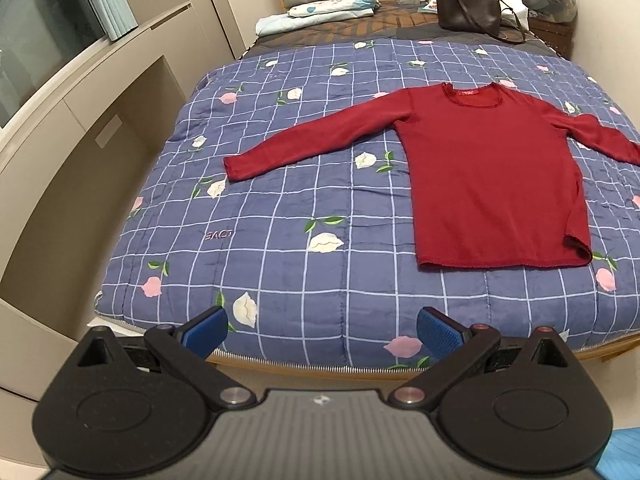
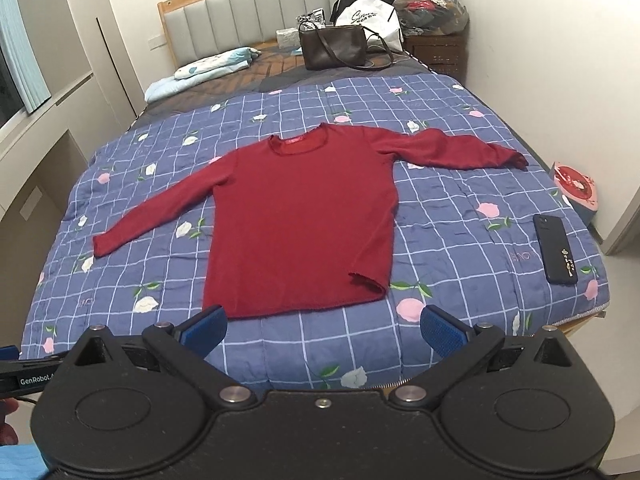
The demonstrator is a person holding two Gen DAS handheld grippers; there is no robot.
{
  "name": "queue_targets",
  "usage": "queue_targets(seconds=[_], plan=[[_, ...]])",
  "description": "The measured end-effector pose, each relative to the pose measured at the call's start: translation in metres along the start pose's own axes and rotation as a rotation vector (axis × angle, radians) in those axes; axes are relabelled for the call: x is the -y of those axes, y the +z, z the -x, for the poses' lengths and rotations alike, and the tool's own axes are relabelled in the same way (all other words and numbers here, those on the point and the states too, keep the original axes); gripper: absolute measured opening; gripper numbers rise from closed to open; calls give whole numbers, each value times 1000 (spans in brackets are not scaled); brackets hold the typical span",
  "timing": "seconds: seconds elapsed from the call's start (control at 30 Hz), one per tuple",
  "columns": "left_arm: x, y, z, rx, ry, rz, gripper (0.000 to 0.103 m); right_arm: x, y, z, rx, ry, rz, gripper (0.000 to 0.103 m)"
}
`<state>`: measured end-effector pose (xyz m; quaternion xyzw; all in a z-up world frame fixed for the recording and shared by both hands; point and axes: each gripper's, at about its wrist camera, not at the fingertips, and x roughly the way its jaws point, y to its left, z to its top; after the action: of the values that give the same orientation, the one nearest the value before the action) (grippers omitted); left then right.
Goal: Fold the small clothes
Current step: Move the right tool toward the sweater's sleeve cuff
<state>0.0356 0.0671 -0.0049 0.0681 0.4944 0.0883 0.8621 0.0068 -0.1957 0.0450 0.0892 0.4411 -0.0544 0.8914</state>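
A red long-sleeved top [image 2: 300, 216] is laid flat, front up, on the blue checked quilt [image 2: 460, 216] of the bed. Long axis runs hem-to-neck: hem is pointed toward the cameras, neckline [image 2: 298, 144] toward the headboard [image 2: 256, 12]. Both sleeves are spread outward, approx. crosswise to the body. A dark phone [image 2: 555, 250] is seen near the quilt's right edge, well apart from the top. The left hand-held gripper [image 1: 322, 330] and right hand-held gripper [image 2: 323, 330] are held wide apart at the pads, nothing gripped, short of the hem.
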Motion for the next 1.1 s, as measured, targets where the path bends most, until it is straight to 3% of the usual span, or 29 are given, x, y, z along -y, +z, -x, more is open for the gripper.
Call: queue_targets(seconds=[0.3, 0.57, 0.87, 1.1], plan=[[23, 20, -13, -11, -50, -33, 103, 7, 10, -13, -19, -4, -13, 103], [71, 56, -42, -70, -160, -14, 103, 42, 29, -53, -59, -1, -60, 103], [168, 129, -79, -141, -218, 1, 103, 134, 85, -133, -43, -10, -120, 103], [264, 174, -112, -205, -253, -20, 103, 249, 130, -213, -100, 15, -295, 103]])
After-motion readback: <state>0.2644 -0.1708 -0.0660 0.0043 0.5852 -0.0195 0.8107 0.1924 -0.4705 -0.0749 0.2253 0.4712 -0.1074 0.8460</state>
